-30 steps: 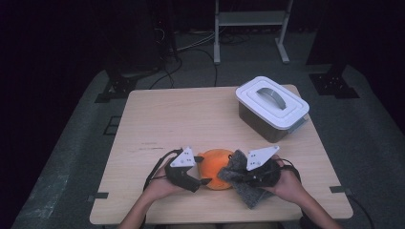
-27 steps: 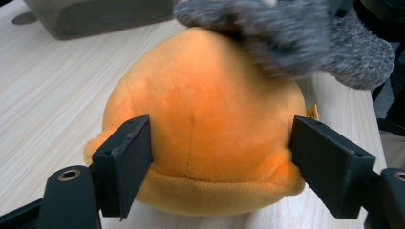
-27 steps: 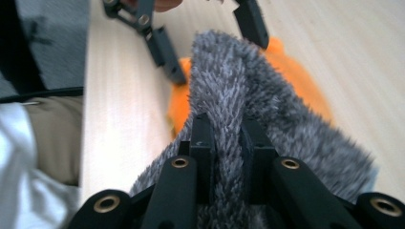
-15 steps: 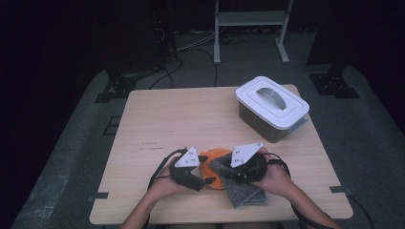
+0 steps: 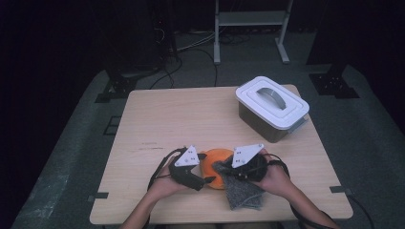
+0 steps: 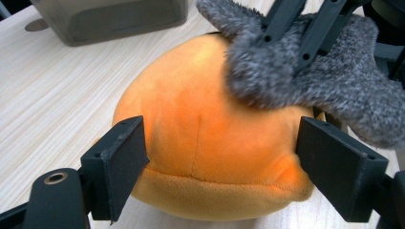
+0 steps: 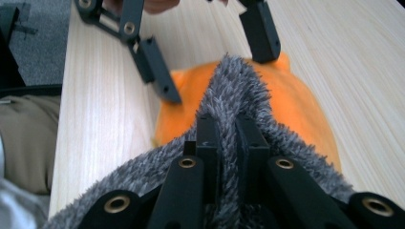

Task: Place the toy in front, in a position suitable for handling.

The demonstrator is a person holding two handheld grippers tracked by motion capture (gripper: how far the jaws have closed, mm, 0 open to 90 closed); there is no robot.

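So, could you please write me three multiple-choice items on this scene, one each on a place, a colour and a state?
1. Where on the table does the lidded box stand?
A. far right
B. near left
C. centre
2. What colour is the plush ball?
A. blue
B. orange
C. white
3. How does the right gripper stand?
A. open above the box
B. shut on the grey cloth
C. open on bare wood

Key: 1 A, the high view puts the box at the far right corner. 2 B, the left gripper brackets an orange ball. 3 B, its jaws pinch a fold of the cloth.
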